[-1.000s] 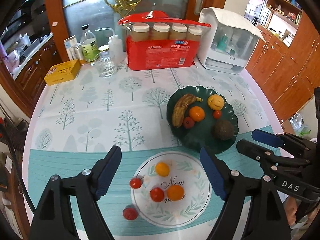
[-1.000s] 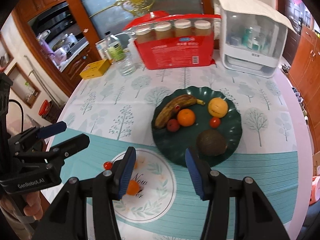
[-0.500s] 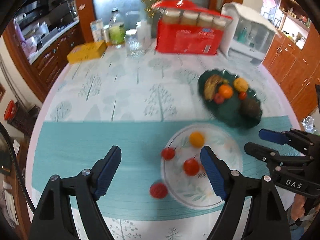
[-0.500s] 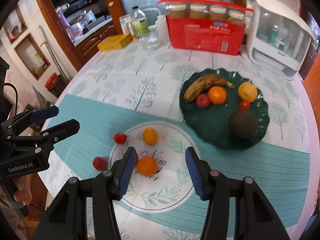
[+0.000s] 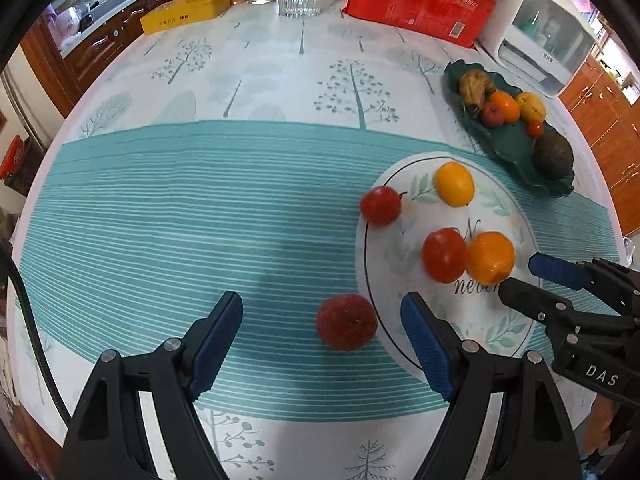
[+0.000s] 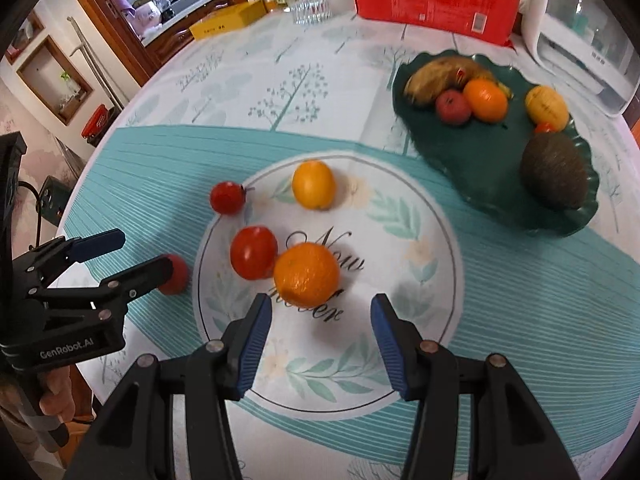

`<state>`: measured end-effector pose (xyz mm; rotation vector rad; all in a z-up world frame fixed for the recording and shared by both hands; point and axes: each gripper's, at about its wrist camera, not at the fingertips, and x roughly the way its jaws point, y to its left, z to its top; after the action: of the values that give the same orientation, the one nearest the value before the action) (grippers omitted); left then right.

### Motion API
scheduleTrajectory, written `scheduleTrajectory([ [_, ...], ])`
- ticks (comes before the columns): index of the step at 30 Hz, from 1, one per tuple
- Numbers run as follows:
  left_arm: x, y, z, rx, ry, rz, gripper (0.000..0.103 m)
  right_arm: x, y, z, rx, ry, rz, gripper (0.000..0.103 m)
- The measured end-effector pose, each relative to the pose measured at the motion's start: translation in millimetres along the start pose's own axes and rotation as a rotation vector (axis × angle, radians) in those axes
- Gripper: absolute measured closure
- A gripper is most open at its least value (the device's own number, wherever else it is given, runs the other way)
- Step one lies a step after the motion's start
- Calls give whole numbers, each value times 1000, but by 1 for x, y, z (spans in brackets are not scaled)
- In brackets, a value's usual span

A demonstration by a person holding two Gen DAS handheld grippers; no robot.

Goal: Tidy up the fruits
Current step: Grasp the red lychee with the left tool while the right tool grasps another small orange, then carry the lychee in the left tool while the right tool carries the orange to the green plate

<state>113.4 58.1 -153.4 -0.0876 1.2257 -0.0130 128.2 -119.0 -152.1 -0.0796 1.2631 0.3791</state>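
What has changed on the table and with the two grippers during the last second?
Both grippers came down and closer to the loose fruits. The left gripper now has the red fruit between its open jaws, not gripped. The right gripper stands open just before the orange. Nothing was taken or let go. The fruits, the white mat and the green plate stayed in place.
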Motion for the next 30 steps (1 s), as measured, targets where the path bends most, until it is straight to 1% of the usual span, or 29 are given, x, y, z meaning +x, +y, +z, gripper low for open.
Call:
scheduleTrajectory([
  [5,9,-2,-2,5,2,-3,23,12,1,-1,-4,12,-6,51],
  [8,12,-3,-3,4,8,-12,26,15,3,0,-13,11,-15,51],
  [10,14,-4,-4,3,10,-16,31,17,4,1,-18,12,-17,51],
  [17,19,-5,-7,0,24,-33,39,22,9,6,-47,-2,-37,51],
  [18,20,-5,-8,-2,25,-33,43,22,9,7,-48,-3,-40,51],
  [23,20,-6,-8,6,20,-28,55,24,10,9,-54,-8,-37,51],
  [25,19,-6,-8,7,20,-35,64,25,11,9,-60,-9,-35,51],
  [26,19,-7,-8,10,21,-40,67,25,11,9,-62,-14,-34,53],
  [27,19,-8,-9,13,22,-40,70,25,11,10,-64,-17,-31,56],
  [28,19,-9,-9,16,22,-38,70,25,12,10,-66,-16,-21,62],
  [30,19,-9,-9,18,20,-35,70,25,12,9,-66,-18,-27,63],
])
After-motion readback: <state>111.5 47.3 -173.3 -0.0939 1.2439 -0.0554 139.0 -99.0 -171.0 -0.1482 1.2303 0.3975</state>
